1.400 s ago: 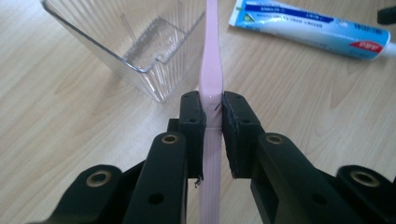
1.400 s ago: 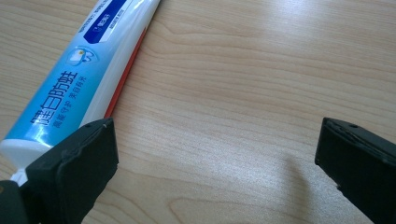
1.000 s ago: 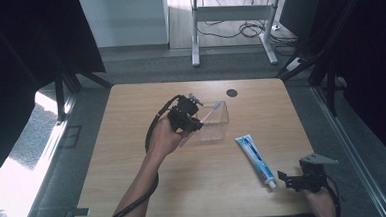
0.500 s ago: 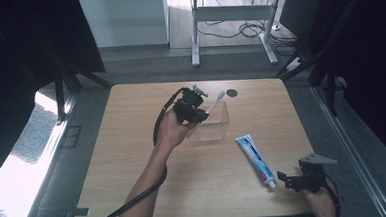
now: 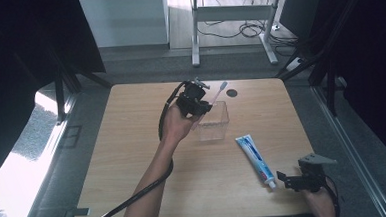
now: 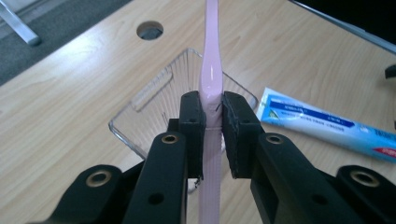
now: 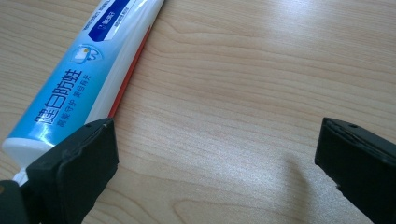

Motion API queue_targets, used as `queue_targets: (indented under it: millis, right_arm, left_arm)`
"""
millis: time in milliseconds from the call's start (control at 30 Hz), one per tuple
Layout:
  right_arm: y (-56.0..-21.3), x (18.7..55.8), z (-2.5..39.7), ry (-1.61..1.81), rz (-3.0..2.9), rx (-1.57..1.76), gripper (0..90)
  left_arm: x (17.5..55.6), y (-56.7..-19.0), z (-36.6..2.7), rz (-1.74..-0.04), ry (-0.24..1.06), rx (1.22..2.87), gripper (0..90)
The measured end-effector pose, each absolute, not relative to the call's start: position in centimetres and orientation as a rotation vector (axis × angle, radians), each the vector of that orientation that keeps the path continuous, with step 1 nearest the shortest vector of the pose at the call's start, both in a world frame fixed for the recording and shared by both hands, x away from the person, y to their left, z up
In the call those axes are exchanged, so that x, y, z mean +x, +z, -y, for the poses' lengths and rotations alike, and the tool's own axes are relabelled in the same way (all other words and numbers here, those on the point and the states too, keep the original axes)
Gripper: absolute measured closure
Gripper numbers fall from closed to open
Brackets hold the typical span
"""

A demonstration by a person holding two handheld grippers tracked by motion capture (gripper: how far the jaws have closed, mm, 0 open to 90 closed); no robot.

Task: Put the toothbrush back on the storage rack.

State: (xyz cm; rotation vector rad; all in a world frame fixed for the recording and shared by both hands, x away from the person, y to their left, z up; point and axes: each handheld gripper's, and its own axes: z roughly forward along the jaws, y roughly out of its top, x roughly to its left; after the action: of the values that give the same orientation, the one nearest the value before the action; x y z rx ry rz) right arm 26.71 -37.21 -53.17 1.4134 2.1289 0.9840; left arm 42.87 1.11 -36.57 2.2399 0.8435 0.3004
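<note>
Pink toothbrush (image 6: 211,74) clamped in left hand-held gripper (image 6: 212,119) | above clear box (image 5: 213,121) | right hand-held gripper (image 7: 215,163) agape

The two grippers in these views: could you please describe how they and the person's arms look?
Both grippers, left gripper and right gripper, are black, with blocky jaws and screw holes in their arms. A black cable trails from the left one; a grey three-cornered plate tops the right. The forearm is bare, no sleeve.
</note>
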Motion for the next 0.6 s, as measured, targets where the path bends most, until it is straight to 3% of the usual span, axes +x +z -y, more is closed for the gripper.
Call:
queue_targets:
  millis: [600]
  right_arm:
    - [-53.3, 26.8, 37.1, 0.979, -2.141, 1.414, 0.0]
  left_arm:
    - [44.5, -36.7, 0.8, -0.835, 0.369, 2.154, 78.8]
